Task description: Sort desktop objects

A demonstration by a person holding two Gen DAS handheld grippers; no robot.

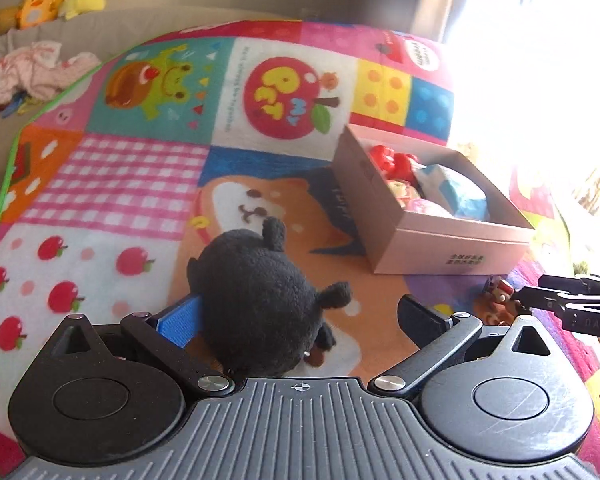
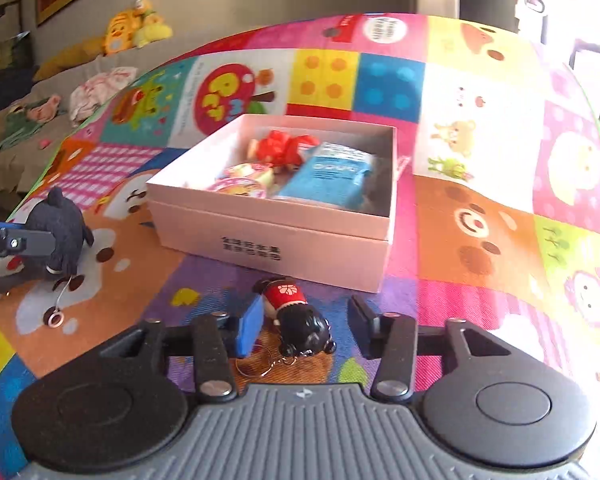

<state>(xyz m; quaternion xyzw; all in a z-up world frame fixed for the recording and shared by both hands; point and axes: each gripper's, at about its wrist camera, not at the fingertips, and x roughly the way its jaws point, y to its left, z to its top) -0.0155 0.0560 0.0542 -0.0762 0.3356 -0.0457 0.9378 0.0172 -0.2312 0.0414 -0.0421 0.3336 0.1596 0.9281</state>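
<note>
A black plush toy (image 1: 260, 300) lies on the colourful play mat between the jaws of my left gripper (image 1: 300, 316), which is open; the left blue pad touches its side. It also shows in the right wrist view (image 2: 60, 236). My right gripper (image 2: 306, 328) is open around a small black-haired doll keychain in a red top (image 2: 296, 316) lying on the mat. A pale pink open box (image 2: 284, 236) stands just beyond it, holding a red bow (image 2: 282, 146), a blue packet (image 2: 332, 176) and a round pink item (image 2: 242, 188).
The box also shows in the left wrist view (image 1: 420, 248), at the right of the plush. A key ring on a string (image 2: 55, 316) trails from the plush. Yellow plush toys (image 2: 132, 30) and crumpled cloth (image 2: 100, 88) lie on the sofa beyond the mat.
</note>
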